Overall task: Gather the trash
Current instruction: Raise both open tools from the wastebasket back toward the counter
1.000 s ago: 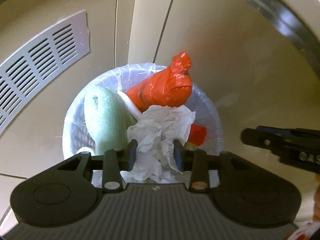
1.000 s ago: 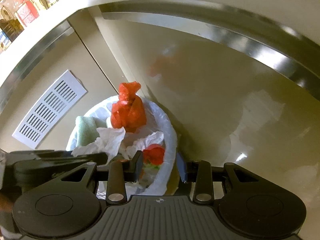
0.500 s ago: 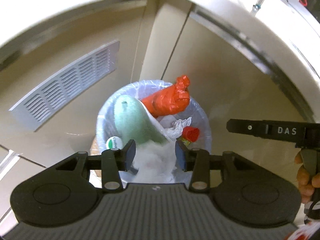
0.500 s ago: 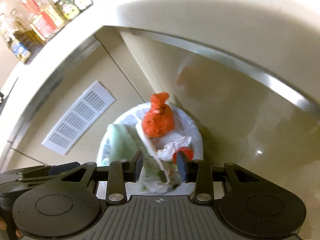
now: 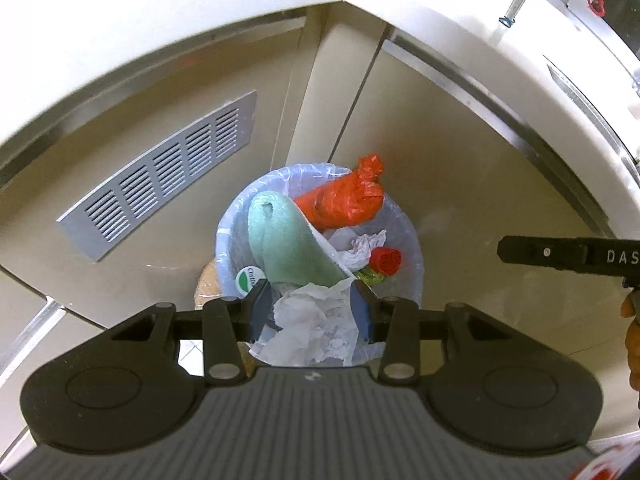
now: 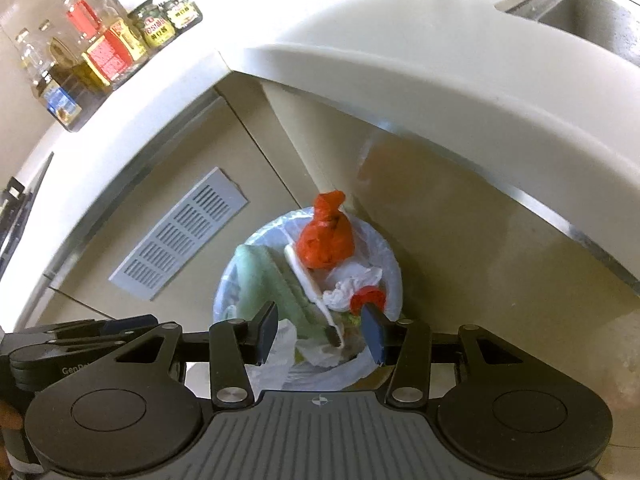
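Both tools hang above a small lined bin (image 5: 416, 264) tucked into the corner where two cupboard fronts meet, pointing steeply down at it. The left tool (image 5: 312, 316) has crumpled white paper (image 5: 316, 324) showing between its fingers; whether the pads press on it or it merely lies in the bin below, I cannot tell. The right tool (image 6: 320, 330) is empty, its jaws opening, with the bin's near edge showing through the gap. The trash sits directly below and slightly ahead of both: a knotted red bag (image 5: 344, 202) leans against the far rim, its long axis running up toward the corner; a green foam sheet (image 5: 288, 244) fills the left side, a red cap (image 5: 386, 260) and more tissue the right. A white brush (image 6: 312, 284) lies slantwise across the heap. The right tool seems nearer the cap and brush. The overhanging tabletop (image 6: 440, 80) above and a vent grille (image 5: 160, 176) to the left crowd the approach.
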{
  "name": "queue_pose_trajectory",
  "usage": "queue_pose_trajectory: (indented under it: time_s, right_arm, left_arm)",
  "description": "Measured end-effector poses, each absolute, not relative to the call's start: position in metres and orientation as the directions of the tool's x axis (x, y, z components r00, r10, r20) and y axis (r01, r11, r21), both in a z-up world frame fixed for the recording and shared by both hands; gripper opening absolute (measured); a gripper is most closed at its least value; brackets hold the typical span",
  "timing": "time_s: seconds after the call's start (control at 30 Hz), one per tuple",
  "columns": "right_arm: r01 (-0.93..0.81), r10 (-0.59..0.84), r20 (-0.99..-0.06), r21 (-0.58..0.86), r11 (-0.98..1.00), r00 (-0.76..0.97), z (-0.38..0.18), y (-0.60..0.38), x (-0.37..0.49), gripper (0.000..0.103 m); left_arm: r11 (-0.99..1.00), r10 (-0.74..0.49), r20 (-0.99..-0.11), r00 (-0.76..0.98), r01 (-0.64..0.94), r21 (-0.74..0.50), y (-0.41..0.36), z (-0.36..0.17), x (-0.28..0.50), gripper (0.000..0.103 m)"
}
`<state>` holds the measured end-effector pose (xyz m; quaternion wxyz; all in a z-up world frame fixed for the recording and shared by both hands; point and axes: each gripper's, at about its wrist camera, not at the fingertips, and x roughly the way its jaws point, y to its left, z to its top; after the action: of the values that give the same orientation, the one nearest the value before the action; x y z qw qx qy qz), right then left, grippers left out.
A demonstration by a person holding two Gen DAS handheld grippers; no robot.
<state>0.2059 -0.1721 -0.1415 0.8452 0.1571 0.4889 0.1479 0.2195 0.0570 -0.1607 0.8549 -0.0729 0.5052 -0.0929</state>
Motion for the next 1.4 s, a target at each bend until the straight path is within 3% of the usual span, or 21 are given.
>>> queue_pose_trajectory:
  time_s: [0.37,0.83,1.2,1.3,1.4]
  right_arm:
    - [-0.136,0.445,-0.681,0.459,0.878,0.582,-0.088,-0.168,0.212,0.048]
    - [-0.11,0.341,-0.562,0.404,0.908,0.754,-0.032,-0.189,0.242,0.054]
    - [-0.208,0.384,-0.506,0.37,0.905,0.772,-0.02,-0.219,0.336,0.062]
    - [-0.245,0.402,-0.501,0.35,0.904,0.767,-0.021,-0.225,0.371,0.062]
    - [-0.266,0.415,-0.501,0.344,0.901,0.76,-0.024,-0.233,0.407,0.062]
  left_arm:
    - [0.964,-0.265,-0.784,0.562,0.157,-0.214,0.078,-0.091,0.229,0.039]
    - [0.968,-0.253,-0.693,0.676,0.177,-0.18,0.076,-0.038,0.283,0.04]
    - [0.985,-0.164,-0.661,0.732,0.085,-0.15,0.044,-0.02,0.359,0.047]
    - [0.99,-0.13,-0.652,0.747,0.06,-0.13,0.027,-0.018,0.387,0.059]
    - [0.991,-0.11,-0.641,0.759,0.036,-0.128,0.013,-0.016,0.419,0.059]
